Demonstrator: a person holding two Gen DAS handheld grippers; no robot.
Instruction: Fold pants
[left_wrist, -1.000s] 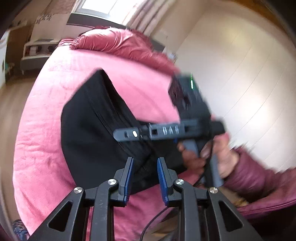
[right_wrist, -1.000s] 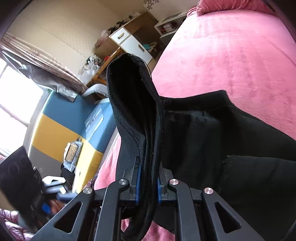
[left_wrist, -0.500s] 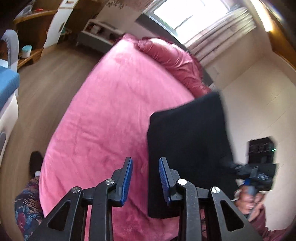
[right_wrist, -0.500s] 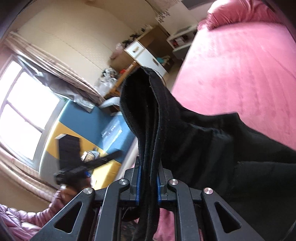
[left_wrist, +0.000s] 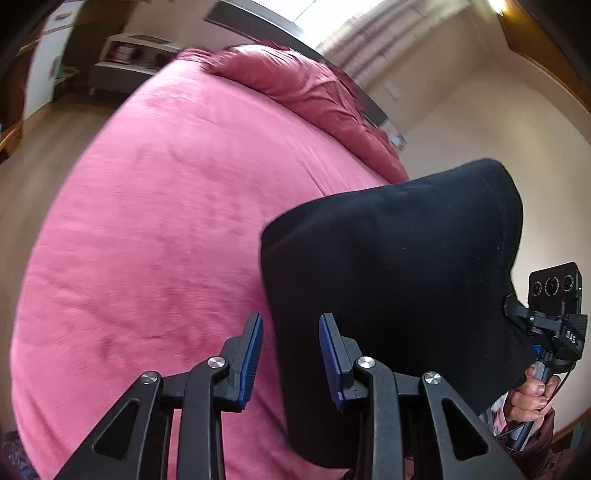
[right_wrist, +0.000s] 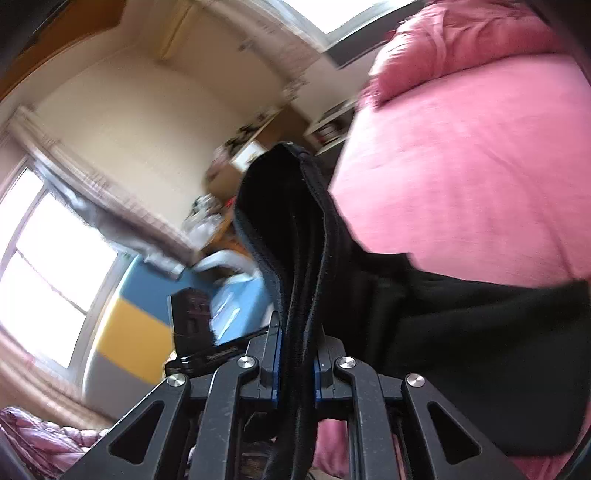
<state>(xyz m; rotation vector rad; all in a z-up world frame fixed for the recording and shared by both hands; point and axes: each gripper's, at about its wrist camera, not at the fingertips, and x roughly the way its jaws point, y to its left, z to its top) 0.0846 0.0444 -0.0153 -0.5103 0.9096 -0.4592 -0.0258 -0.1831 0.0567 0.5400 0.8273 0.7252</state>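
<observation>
Two grippers work over a pink bed (left_wrist: 155, 221): the right gripper (right_wrist: 295, 365) is clamped on a folded edge of the black pants (left_wrist: 388, 266), holding them lifted above the bed. The left gripper (left_wrist: 290, 354), its jaws just opening, holds nothing beside the hanging cloth.
</observation>
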